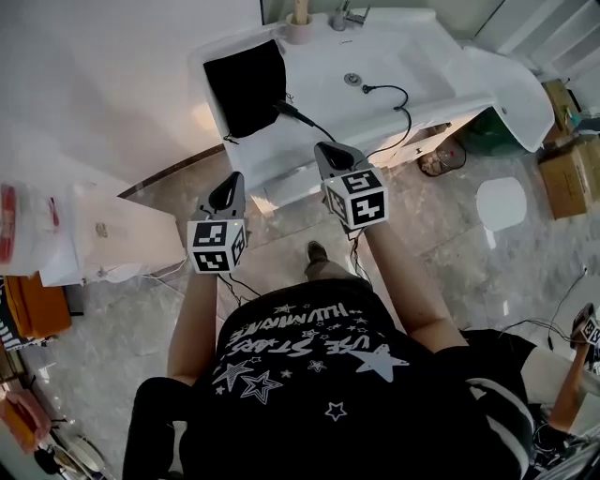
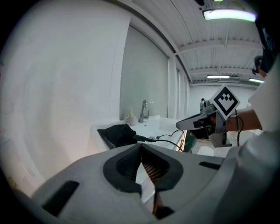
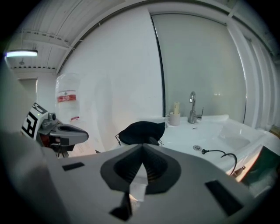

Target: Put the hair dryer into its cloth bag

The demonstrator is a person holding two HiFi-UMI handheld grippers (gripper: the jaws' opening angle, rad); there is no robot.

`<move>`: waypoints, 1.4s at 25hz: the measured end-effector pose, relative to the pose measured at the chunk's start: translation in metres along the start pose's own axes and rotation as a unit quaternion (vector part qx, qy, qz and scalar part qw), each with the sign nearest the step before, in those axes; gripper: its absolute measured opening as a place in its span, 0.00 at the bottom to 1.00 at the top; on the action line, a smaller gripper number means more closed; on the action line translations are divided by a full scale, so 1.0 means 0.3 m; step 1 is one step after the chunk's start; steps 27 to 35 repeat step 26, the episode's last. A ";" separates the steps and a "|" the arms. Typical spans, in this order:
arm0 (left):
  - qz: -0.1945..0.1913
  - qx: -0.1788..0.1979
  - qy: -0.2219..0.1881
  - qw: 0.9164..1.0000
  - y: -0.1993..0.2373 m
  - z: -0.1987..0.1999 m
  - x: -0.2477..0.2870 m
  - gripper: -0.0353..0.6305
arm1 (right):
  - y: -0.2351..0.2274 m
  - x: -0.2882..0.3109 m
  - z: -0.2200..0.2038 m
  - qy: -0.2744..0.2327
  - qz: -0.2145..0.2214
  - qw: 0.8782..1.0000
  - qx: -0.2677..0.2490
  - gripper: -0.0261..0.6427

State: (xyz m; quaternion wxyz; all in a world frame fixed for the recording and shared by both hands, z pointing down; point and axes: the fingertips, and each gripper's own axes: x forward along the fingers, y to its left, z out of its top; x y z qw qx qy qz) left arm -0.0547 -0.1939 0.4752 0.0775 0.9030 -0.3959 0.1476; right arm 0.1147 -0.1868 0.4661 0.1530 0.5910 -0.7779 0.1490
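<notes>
The black cloth bag (image 1: 246,86) lies on the left end of the white sink counter (image 1: 427,80). It bulges, and a black stub (image 1: 292,112) sticks out of its mouth. From there a black cord (image 1: 398,98) runs into the basin. The rest of the hair dryer is hidden. My left gripper (image 1: 228,193) and right gripper (image 1: 334,156) are both shut and empty, held in the air short of the counter's front edge. The left gripper view has the bag (image 2: 118,133) beyond its shut tips (image 2: 141,145). The right gripper view has the bag (image 3: 142,131) above its shut tips (image 3: 142,147).
A faucet (image 1: 345,15) and a cup (image 1: 298,28) stand at the back of the counter. Cardboard boxes (image 1: 570,173) sit on the floor at the right, and a plastic bag (image 1: 28,234) and white sheets at the left. Another person's arm (image 1: 570,389) shows at lower right.
</notes>
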 end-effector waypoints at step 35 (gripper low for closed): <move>-0.080 0.009 0.018 0.997 -0.102 -0.269 -0.560 0.07 | 0.498 -0.436 -0.263 0.007 -0.066 0.997 0.034 0.05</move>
